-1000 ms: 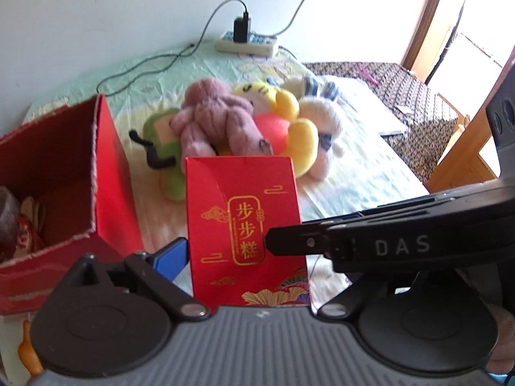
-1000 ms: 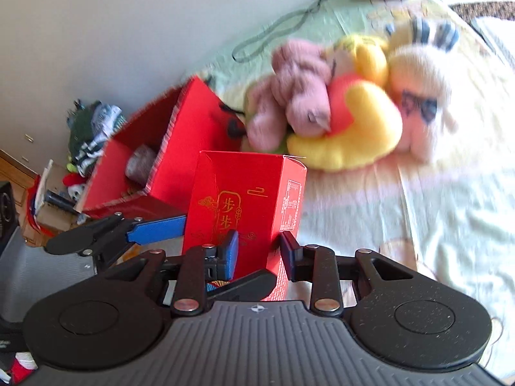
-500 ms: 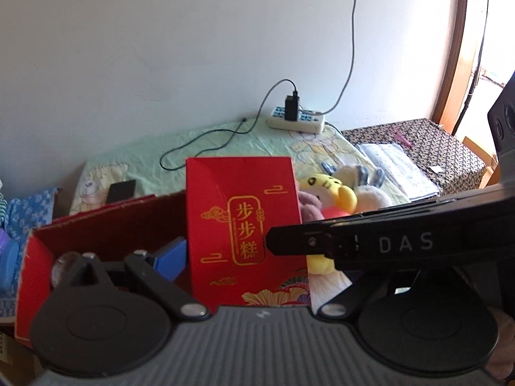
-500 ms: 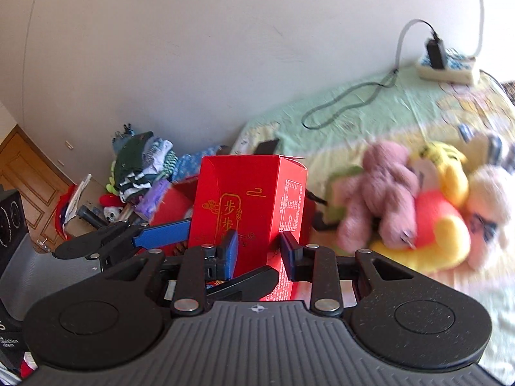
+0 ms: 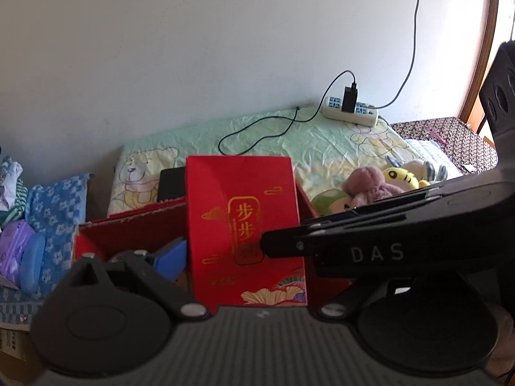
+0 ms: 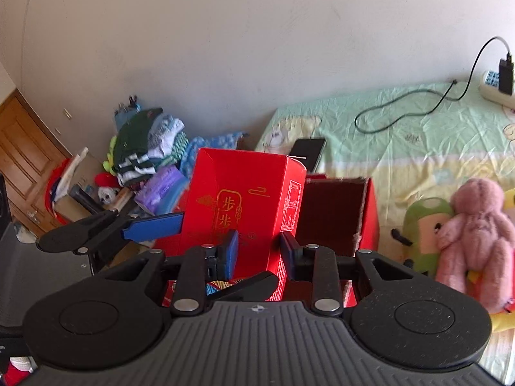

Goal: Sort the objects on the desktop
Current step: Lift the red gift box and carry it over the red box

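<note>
Right wrist view: the right hand-held gripper (image 6: pixel 259 251) is clenched on the lower corner of the red carton (image 6: pixel 241 206), one blue pad on its gold-lettered front, the other on its printed side. The carton stands upright at 12 o'clock from the fingers, in front of the open red box (image 6: pixel 338 215). At 9 o'clock the left hand-held gripper (image 6: pixel 154 226) presses a blue pad (image 6: pixel 153 225) against the carton's left edge. Left wrist view: the left hand-held gripper (image 5: pixel 244 244) grasps the same red carton (image 5: pixel 241 234) across its width, the right gripper's black arm crossing from 3 o'clock. Pink plush bear (image 6: pixel 476 231) and green plush (image 6: pixel 421 228) lie on the bed (image 6: pixel 418 135) at 3 o'clock; a power strip (image 5: pixel 349 111) sits at 1 o'clock.
</note>
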The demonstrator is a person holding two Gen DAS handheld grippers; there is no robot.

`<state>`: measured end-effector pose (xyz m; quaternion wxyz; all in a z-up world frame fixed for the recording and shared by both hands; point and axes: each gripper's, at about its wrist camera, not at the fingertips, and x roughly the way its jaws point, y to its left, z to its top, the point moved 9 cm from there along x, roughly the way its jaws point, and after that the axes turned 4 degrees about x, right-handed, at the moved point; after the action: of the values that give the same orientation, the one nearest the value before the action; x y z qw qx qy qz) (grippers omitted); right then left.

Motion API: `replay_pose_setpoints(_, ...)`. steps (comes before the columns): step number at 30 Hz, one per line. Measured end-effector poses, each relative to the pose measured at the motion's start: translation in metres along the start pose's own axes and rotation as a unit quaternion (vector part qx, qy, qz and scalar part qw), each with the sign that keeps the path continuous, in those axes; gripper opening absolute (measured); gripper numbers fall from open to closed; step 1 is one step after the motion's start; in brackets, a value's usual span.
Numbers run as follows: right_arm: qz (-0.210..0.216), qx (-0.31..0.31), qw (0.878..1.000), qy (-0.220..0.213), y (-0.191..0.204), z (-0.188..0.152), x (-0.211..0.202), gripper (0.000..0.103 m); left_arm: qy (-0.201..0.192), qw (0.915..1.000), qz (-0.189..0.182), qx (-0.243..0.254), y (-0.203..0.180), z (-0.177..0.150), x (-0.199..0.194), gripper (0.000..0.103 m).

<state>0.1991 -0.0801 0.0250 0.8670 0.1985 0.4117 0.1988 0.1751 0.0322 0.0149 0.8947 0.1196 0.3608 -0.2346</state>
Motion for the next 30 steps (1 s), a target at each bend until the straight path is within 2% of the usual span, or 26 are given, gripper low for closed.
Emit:
replay_pose_setpoints(6, -0.039, 0.020, 0.997, 0.061, -0.007, -0.013, 0.048, 0.033, 0.053, 0.9973, -0.044, -0.027, 0.023, -0.027, 0.040, 0.095)
replay_pose_setpoints(15, -0.110, 0.011, 0.984, 0.140, -0.016, -0.023, 0.087, 0.033, 0.128, 0.9830, -0.105, -0.078, 0.042, -0.057, 0.082, 0.092)
replay_pose_setpoints(22, -0.137, 0.009, 0.973, 0.185, -0.024, -0.034, 0.110, 0.033, 0.175, 0.9746, -0.113, -0.082, 0.048, -0.072, 0.103, 0.086)
replay_pose_setpoints(30, -0.136, 0.018, 0.970, 0.200, -0.030, -0.036, 0.113, 0.038, 0.202, 0.9700, -0.116, -0.070, 0.046, -0.070, 0.107, 0.085)
